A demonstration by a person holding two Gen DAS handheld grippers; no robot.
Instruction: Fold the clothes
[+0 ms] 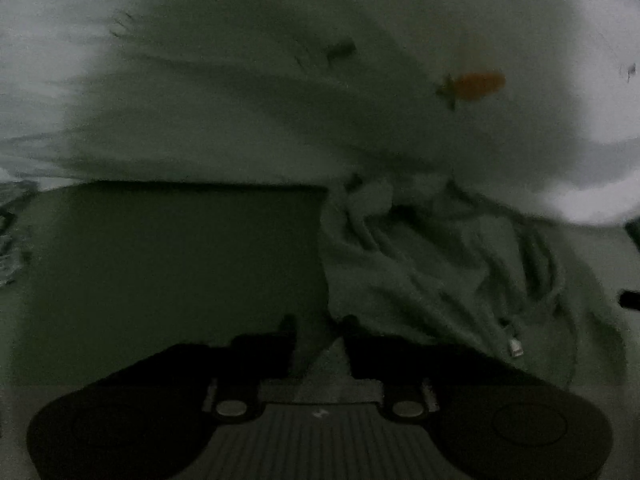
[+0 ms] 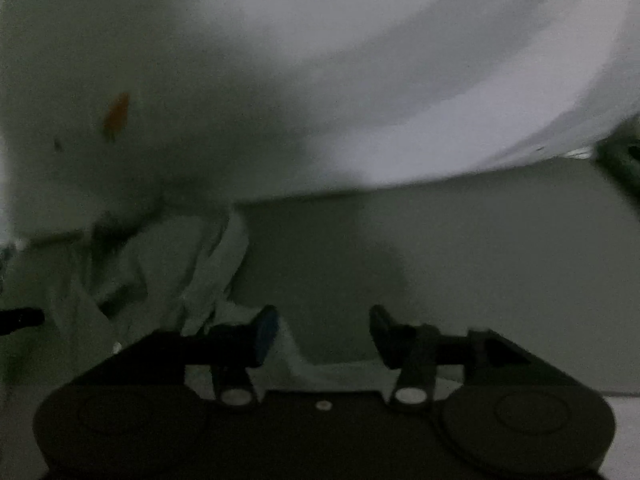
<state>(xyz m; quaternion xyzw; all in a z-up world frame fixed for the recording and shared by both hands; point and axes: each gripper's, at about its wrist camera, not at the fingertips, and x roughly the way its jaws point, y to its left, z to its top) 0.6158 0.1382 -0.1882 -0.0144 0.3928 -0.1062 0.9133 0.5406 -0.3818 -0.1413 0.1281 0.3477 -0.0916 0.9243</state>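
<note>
A pale grey-green garment lies bunched in folds on a flat surface, dim in the left wrist view, with a small white tag near its lower edge. My left gripper is at the garment's left edge with its fingers close together; cloth seems to run between them. In the right wrist view the same garment lies at the left. My right gripper is open, its left finger touching the garment's edge, its right finger over bare surface.
A large white sheet with a small orange carrot print hangs over the back of both views; the print also shows in the right wrist view. The flat dark surface lies left of the garment. Both views are very dark and blurred.
</note>
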